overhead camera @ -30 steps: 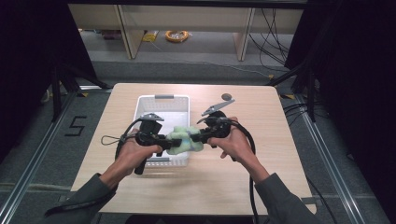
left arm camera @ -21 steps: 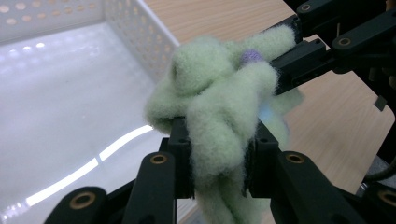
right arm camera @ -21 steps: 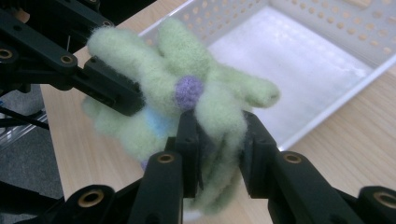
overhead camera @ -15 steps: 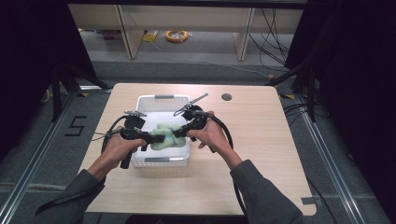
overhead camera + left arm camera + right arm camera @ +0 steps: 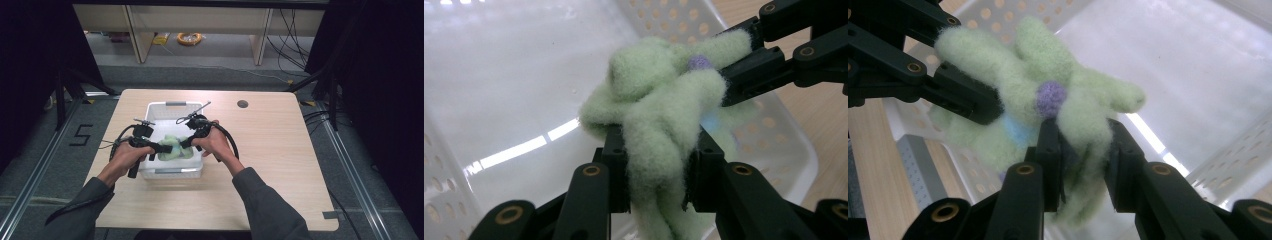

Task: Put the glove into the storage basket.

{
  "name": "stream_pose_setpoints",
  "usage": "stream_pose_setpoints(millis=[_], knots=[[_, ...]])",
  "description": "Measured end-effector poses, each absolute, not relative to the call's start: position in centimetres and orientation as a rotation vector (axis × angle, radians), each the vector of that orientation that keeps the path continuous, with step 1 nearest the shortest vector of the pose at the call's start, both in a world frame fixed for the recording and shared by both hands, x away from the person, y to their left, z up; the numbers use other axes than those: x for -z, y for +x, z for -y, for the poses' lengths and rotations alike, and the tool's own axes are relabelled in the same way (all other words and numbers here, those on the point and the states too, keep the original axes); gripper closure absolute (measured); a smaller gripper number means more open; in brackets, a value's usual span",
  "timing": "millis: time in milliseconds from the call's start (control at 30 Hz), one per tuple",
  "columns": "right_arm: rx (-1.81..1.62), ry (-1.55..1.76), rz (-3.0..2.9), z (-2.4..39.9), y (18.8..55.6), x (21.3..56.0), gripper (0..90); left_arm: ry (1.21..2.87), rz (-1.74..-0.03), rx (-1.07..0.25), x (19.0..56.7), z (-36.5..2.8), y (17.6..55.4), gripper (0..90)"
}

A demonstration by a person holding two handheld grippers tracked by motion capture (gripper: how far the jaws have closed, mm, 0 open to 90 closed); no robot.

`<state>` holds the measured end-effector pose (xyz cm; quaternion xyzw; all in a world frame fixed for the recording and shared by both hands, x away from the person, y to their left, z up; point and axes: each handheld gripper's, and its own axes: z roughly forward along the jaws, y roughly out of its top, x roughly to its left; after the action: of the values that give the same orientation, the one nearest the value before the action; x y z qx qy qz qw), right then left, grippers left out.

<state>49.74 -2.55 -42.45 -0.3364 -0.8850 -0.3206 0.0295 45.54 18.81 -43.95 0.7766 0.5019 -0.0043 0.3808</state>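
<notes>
High view has both hands over the white basket (image 5: 172, 172) on the table (image 5: 280, 165), the green plush toy (image 5: 172, 148) strung between left gripper (image 5: 161, 148) and right gripper (image 5: 186, 141). Left gripper view: jaws pinch a fuzzy limb, so lower evenly. Right gripper view: jaws clamp another limb; the basket's perforated wall sits close, so I'd release together, well inside it.

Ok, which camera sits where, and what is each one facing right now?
High view: above the person's side of the table, looking forward and down; both forearms, hands and grippers show over the basket.
Left gripper view: rides the left gripper, looking along its jaws, shut on the green toy, into the basket.
Right gripper view: rides the right gripper, jaws clamping the toy from the other side.
Both gripper views share the toy, the basket and the opposite gripper.
</notes>
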Motion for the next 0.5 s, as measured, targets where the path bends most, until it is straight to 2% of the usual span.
stream_pose_setpoints(millis=[33,500], knots=[[0.970,-1.047,2.734,2.5,49.7,42.5,72.7,2.020,-1.263,0.018,44.1,-19.1,45.7,67.6],[0.871,-1.064,2.749,1.5,50.0,43.9,72.6,2.040,-1.332,0.042,45.3,-18.9,46.0,65.4]])
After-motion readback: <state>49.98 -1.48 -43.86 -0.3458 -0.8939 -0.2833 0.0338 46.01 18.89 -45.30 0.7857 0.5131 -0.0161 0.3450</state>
